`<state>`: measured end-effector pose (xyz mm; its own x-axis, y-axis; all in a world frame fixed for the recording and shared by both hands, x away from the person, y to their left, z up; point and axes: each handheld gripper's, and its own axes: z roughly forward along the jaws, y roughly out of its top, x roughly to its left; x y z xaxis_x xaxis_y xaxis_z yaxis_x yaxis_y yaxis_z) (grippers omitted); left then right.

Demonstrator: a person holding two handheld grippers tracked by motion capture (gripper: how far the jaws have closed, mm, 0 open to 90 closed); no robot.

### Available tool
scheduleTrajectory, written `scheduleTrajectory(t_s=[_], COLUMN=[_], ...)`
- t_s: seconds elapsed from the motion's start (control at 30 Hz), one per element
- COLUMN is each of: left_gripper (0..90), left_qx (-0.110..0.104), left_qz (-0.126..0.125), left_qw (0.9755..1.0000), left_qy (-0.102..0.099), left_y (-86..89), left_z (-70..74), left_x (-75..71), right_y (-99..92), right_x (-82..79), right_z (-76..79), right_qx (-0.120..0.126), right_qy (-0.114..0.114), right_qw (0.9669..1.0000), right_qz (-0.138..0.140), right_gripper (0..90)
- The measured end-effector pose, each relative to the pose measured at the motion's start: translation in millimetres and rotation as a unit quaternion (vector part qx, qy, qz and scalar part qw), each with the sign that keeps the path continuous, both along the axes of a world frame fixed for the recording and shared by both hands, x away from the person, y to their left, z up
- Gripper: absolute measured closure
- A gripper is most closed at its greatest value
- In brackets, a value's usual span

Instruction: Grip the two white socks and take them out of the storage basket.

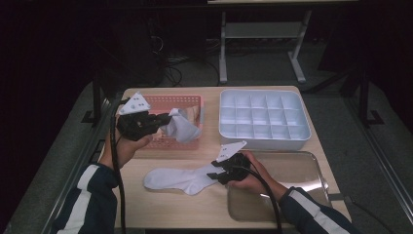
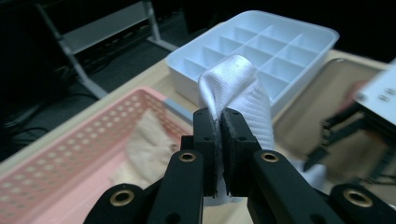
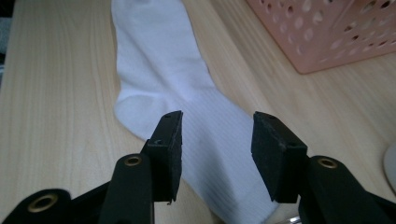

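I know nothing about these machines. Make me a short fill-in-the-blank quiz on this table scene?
1. The left gripper is shut on a white ____.
2. The flat sock lies on the ____.
3. The basket is coloured ____.
4. The right gripper has its jaws ____.

Missing words: sock; table; pink; open

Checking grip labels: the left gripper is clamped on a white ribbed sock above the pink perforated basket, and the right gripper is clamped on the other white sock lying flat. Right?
Not quite: the right gripper is open, its jaws apart over the flat white sock, per the right gripper view.
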<state>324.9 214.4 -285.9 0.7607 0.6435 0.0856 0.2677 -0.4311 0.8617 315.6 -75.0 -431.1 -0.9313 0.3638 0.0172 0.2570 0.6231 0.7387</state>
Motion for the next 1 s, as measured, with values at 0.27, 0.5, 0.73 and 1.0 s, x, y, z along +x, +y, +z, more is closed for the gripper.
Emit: scheduleTrajectory(t_s=[0.27,0.5,0.73,1.0], left_gripper=[84.8,83.6,62.0,46.4], left_qx=[0.0,0.022,0.032,0.004], left_qz=[-0.023,-0.022,-0.015,0.031], left_qw=[0.9994,0.9955,0.9928,0.9916], left_qy=[0.025,0.09,0.114,0.125], left_y=[-4.5,-6.5,13.2,41.5], left_z=[-35.7,-106.5,-137.4,-137.8], left_x=[-32.4,-45.5,-50.3,-36.3], right_y=[-4.2,4.1,20.3,30.0], right_x=[-2.5,-9.5,-12.9,-13.4], right_z=[10.2,9.0,-2.7,-12.2], right_qx=[0.025,0.031,0.0,-0.025], right_qy=[-0.01,-0.004,0.001,0.012], right_qw=[0.9996,0.9989,0.9985,0.9971], right_qz=[0.006,0.035,0.056,0.07], right_gripper=[52.5,49.2,49.0,53.9])
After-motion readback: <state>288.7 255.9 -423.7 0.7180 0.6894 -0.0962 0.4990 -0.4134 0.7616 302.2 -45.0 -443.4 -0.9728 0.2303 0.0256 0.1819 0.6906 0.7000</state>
